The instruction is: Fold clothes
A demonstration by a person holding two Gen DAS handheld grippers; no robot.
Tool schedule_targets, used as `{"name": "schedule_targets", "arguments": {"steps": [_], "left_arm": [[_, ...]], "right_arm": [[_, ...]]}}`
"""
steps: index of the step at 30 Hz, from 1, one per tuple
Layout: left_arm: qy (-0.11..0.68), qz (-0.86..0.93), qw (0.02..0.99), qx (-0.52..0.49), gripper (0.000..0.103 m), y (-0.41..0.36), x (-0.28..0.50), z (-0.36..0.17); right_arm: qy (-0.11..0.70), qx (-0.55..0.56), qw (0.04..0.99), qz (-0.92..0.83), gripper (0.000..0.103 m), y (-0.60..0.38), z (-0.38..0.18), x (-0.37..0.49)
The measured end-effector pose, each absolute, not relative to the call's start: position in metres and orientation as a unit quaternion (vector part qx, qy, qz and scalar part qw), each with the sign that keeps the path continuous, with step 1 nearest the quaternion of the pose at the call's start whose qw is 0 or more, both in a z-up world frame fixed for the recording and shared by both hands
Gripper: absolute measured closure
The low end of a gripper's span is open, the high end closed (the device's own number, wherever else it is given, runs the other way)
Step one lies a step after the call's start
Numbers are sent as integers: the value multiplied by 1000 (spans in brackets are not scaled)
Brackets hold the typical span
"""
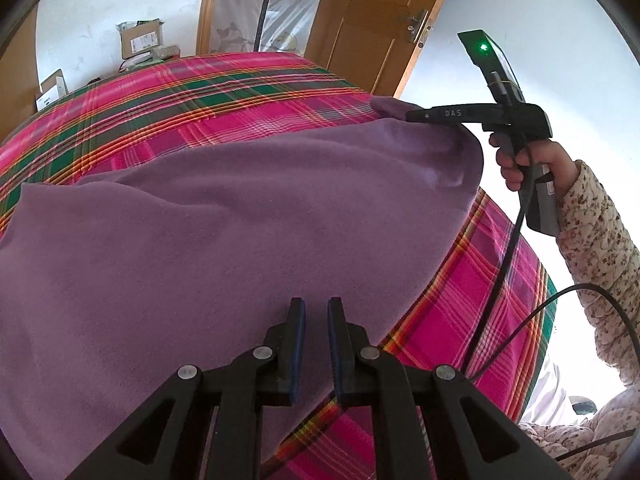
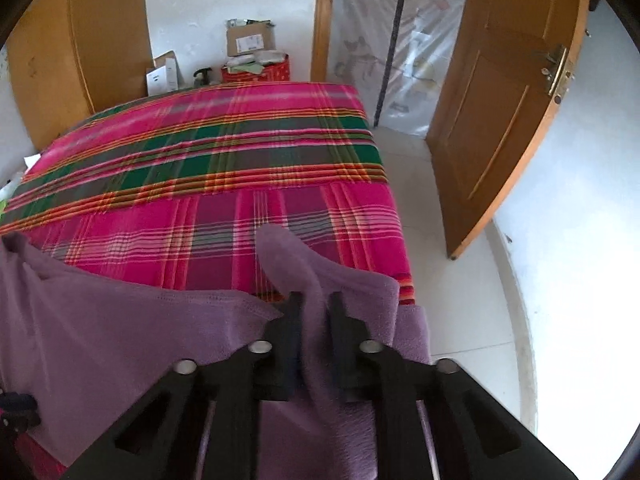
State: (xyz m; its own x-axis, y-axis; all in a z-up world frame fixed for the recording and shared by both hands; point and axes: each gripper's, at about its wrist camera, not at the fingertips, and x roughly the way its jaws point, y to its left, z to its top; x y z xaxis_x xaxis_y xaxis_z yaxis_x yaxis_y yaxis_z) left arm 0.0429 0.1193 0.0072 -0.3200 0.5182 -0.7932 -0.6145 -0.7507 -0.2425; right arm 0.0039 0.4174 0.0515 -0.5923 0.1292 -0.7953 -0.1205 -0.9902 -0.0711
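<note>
Across the plaid bedsheet (image 2: 224, 152) the purple fleece garment (image 1: 192, 232) lies spread, its long stretch running from the left gripper (image 1: 316, 312) at the bed's near edge out to the corner by the wooden door (image 2: 504, 112), where the right gripper (image 2: 316, 304) has a fold of fleece pinched between its fingers. The left gripper hovers over the near hem with its jaws almost pressed together, and I cannot tell whether any cloth is caught between them. Judging by this, the fold turns on the right-hand corner, which is already lifted off the bedsheet and must travel back across the garment toward the left gripper's side.
</note>
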Motion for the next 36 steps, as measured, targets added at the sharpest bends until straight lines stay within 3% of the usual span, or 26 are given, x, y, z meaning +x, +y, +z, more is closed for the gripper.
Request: {"name": "schedule_targets", "arguments": {"steps": [2,16,27,36], "left_arm": [[52,811,347,-467,91,120,43,7],[60,809,350,-468,91,131,49,8],[68,805,354,-471,91,140,52,10],[70,803,354,-474,91,146,50,8]], "right_arm": [[-5,-439,68,896,99,420,54,8],[74,-308,121,941,100,485,107,73],[235,-355,135,895,100,546,39,109],[293,-384,139,864,100,562,16,124]]}}
